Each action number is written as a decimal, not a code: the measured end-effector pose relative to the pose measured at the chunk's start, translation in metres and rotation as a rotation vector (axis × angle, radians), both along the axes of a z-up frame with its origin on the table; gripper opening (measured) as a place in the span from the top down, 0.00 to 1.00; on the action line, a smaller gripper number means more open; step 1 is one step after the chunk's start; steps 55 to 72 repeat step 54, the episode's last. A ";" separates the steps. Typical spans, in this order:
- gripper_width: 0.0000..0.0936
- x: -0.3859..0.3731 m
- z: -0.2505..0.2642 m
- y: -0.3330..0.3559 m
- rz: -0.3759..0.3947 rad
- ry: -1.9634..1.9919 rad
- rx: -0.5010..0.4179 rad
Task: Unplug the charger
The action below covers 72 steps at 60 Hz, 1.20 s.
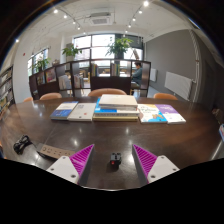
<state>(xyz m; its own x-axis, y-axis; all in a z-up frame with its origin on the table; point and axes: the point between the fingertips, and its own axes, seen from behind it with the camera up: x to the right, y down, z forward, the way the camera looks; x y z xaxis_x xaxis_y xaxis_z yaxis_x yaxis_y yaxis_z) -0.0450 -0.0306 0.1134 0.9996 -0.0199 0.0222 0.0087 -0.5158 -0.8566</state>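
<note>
Claw [112, 160] spread wide above a dark surface [110, 135], with a small black charger [114, 160] between its fingers.

The two magenta pads [82, 156] stand well apart, and the charger sits on the surface in the gap between them, touching neither. Whether a cable runs from it cannot be told. Beyond the fingers, books lie in a row across the surface: one blue-covered book [63, 113], a stack of books [116, 108] in the middle, and one light, colourful book [160, 115] beside it. A small black object [21, 145] and a flat brown piece [53, 151] lie off to one side. Three chair backs [107, 92] show behind the surface, and two potted plants [120, 46] stand by the windows.
</note>
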 end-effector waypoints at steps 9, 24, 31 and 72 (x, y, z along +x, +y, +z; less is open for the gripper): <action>0.20 -0.018 0.097 -0.056 -0.007 -0.003 0.126; 0.18 -0.039 0.154 -0.183 -0.057 -0.004 0.169; 0.18 -0.049 0.146 -0.229 -0.051 -0.015 0.138; 0.17 -0.080 0.110 -0.299 -0.012 -0.055 0.056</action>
